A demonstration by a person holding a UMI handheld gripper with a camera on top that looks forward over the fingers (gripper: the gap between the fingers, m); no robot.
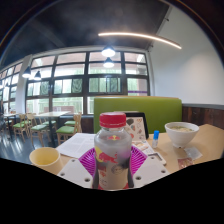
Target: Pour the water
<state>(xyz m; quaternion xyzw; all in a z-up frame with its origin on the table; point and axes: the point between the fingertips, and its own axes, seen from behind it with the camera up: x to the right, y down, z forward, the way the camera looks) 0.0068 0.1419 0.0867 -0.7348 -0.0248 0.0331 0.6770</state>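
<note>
The gripper (112, 168) is holding a clear plastic bottle (112, 152) upright between its two fingers. The pink pads (89, 160) are pressing against both sides of the bottle's body, so the fingers are closed only as far as the bottle is allowing. The bottle is wearing a red cap (112, 120) and a pale label around its middle, and it is looking nearly full of clear liquid. I cannot tell whether its bottom is touching the surface (205, 140) or hanging a little above it.

Just to the left of the bottle, a yellow cup (45, 157) is standing open on the surface, near the left finger but apart from it. Beyond the bottle and to the right, a white bowl (181, 132) is sitting on the surface, well apart from the gripper. Some printed papers (77, 144) are lying flat behind the cup and the bottle.

Behind the surface, a green sofa back (140, 110) is running across the room. Further back, large windows (70, 88) are letting in daylight, and wooden chairs (40, 125) are standing on the left. A long ceiling light (140, 38) is glowing above.
</note>
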